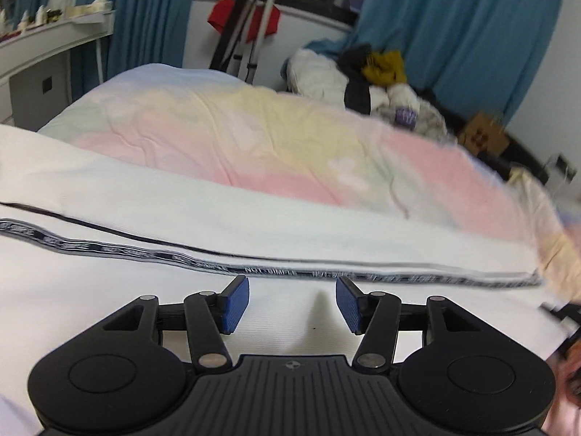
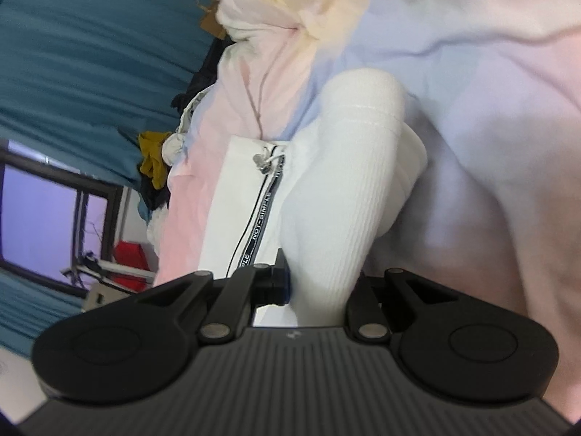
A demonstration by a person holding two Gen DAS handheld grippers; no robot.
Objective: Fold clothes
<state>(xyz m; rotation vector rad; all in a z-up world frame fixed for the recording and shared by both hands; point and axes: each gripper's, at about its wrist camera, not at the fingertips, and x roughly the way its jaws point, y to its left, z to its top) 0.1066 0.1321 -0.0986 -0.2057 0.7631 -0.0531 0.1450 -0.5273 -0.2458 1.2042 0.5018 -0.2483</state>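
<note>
Clothes heap (image 1: pixel 366 76) and tripod (image 1: pixel 250 29) beyond white garment (image 1: pixel 254 225) on bedspread (image 1: pixel 254 134)

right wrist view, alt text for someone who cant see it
The right gripper is shut on a bunched fold of a white garment with a lettered stripe, lying on a pastel bedspread. Teal curtains hang behind.

Bedspread (image 1: pixel 276 138) beyond white garment (image 1: pixel 254 225) lies clear.

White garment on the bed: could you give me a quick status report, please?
Left gripper open, empty, over the white garment. Right gripper shut on a ribbed fold of it. Garment flat on pastel bedding, nothing in the way.
</note>
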